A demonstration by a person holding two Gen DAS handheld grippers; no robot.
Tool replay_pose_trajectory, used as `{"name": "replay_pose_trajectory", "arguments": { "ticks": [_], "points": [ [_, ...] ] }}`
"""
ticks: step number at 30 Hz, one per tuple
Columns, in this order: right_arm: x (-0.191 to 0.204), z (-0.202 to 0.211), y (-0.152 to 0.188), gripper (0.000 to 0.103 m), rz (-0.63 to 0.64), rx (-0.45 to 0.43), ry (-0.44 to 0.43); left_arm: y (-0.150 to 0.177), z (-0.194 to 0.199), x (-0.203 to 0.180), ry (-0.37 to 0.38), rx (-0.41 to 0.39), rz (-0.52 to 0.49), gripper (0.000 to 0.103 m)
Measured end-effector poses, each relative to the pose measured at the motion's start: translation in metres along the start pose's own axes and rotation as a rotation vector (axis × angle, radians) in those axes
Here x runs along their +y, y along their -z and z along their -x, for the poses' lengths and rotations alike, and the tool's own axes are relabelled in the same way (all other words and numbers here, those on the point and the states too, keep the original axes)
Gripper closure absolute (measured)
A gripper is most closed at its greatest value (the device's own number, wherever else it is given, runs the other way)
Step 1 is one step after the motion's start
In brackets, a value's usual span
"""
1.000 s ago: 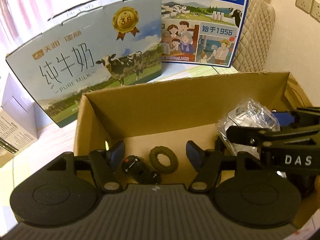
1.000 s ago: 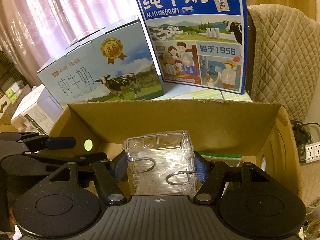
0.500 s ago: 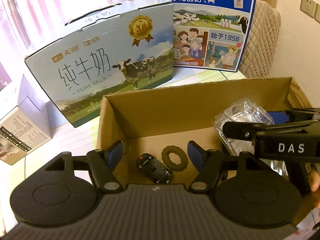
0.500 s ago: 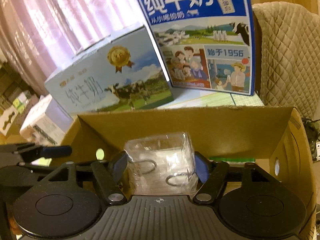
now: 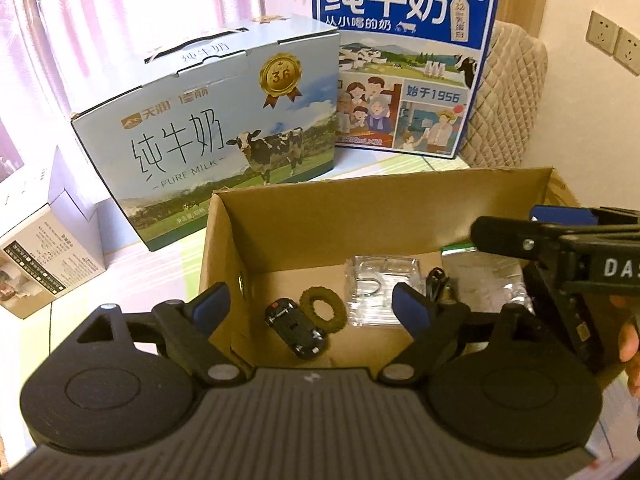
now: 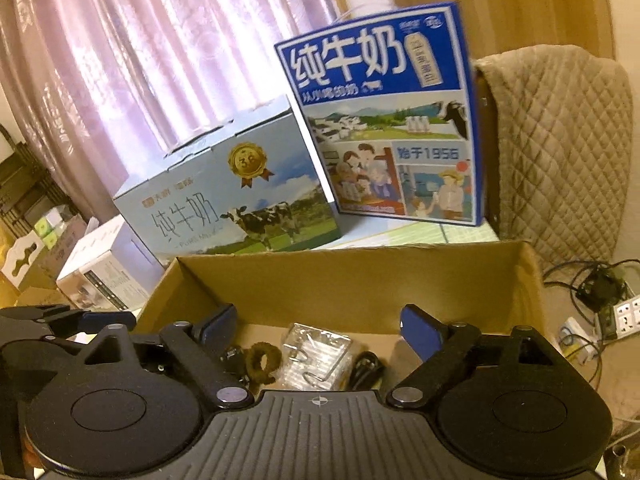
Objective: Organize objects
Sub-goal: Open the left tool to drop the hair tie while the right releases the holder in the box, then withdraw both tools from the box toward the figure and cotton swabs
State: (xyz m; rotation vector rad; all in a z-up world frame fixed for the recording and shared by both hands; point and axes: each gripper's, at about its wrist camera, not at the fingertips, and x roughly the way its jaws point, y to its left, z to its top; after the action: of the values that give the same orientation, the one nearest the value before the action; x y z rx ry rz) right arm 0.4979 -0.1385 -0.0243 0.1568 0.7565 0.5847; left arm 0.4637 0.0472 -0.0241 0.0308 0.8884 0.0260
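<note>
**A:** Down on the floor of the cardboard box (image 5: 280, 232) sit all the sorted things. Where do they lie from each pair of jaws?

**B:** From the left gripper (image 5: 310, 306), the toy car (image 5: 295, 334) and the brown ring (image 5: 323, 308) lie almost straight ahead and below, between its two blue pads. The clear plastic pack of hooks (image 5: 382, 298) lies just to the right of the ring, partly behind the right-hand pad. The car's long axis runs slantwise, from upper left to lower right.

**A:** And the jaws themselves?

**B:** Both pairs have just been opening and now stand wide, with nothing pinched. The right gripper (image 6: 320, 326) hangs above the pack of hooks (image 6: 314, 360), clear of it; the pack rests on the box floor, tipped a little.

**A:** So which hand is nearer for a next pick inside the box?

**B:** I judge the left for car or ring, the right for the pack. Nothing outside the box looks ready to take, as far as I can tell.

**A:** What does one view give that the other lacks?

**B:** The left view shows the whole car, and a green packet (image 5: 460, 248) by the far wall. The right view hides most of the car behind its own body, but shows the black cable (image 6: 366, 366) beside the pack more plainly, and the power strip (image 6: 624, 318) off the desk.
</note>
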Motion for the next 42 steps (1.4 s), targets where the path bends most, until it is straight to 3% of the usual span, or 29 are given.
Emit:
{"name": "replay_pose_trajectory", "arguments": {
  "ticks": [14, 31, 42],
  "points": [
    [0.002, 0.07, 0.014, 0.017, 0.003, -0.055, 0.003, 0.013, 0.048, -0.013, 0.05, -0.043, 0.027, 0.015],
    [0.018, 0.136, 0.056, 0.017, -0.009, -0.058, -0.027, 0.059, 0.122, -0.021, 0.074, -0.086, 0.054, 0.011],
    [0.033, 0.168, 0.085, 0.017, -0.003, -0.039, -0.025, 0.096, 0.153, -0.025, 0.081, -0.067, 0.085, 0.008]
  ]
}}
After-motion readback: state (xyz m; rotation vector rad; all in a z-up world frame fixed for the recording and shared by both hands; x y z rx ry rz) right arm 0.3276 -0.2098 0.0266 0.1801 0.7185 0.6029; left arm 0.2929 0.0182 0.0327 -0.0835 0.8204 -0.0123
